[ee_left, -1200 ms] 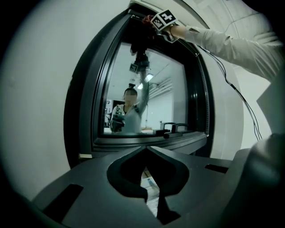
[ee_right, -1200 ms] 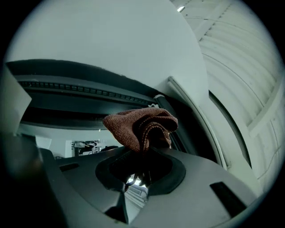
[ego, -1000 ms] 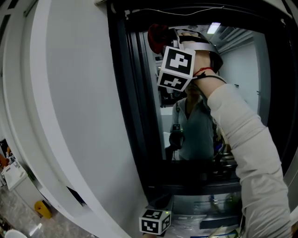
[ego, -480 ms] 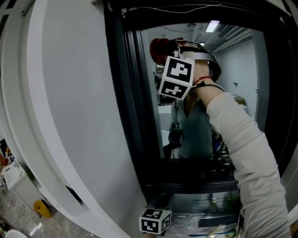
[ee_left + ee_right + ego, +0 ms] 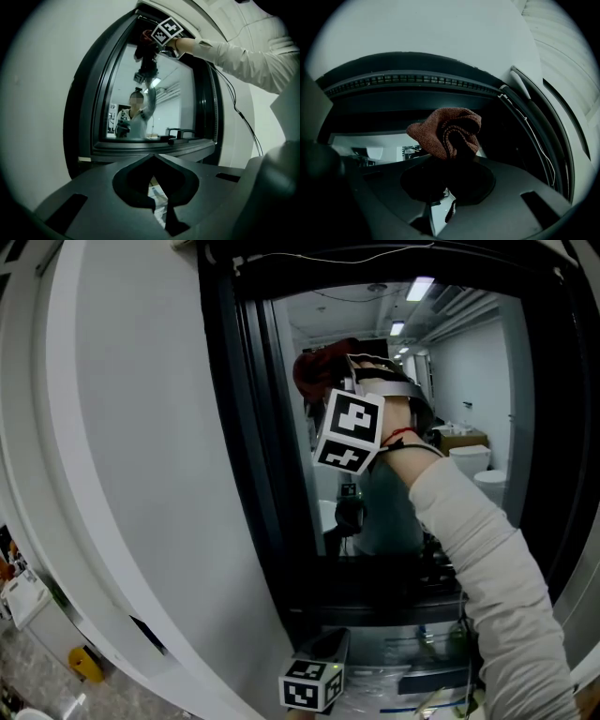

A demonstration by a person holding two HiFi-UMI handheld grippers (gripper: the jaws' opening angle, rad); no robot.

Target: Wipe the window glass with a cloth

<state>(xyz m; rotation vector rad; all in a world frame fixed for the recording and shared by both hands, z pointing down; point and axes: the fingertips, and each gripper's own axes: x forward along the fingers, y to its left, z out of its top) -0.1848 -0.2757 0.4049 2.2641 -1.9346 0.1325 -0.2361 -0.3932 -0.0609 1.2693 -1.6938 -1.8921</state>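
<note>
The red-brown cloth (image 5: 447, 133) is up at the top left of the window glass (image 5: 469, 399), near the dark frame (image 5: 248, 427). My right gripper (image 5: 449, 161) has its jaws clamped on its fold. I think I should press the cloth flat and wipe in overlapping strokes, keeping the jaws off the glass. My left gripper (image 5: 159, 187) hangs below the sill, jaws almost together, holding nothing.

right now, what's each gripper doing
Left gripper: closed, holding nothing.
Right gripper: closed on the red-brown cloth.
</note>
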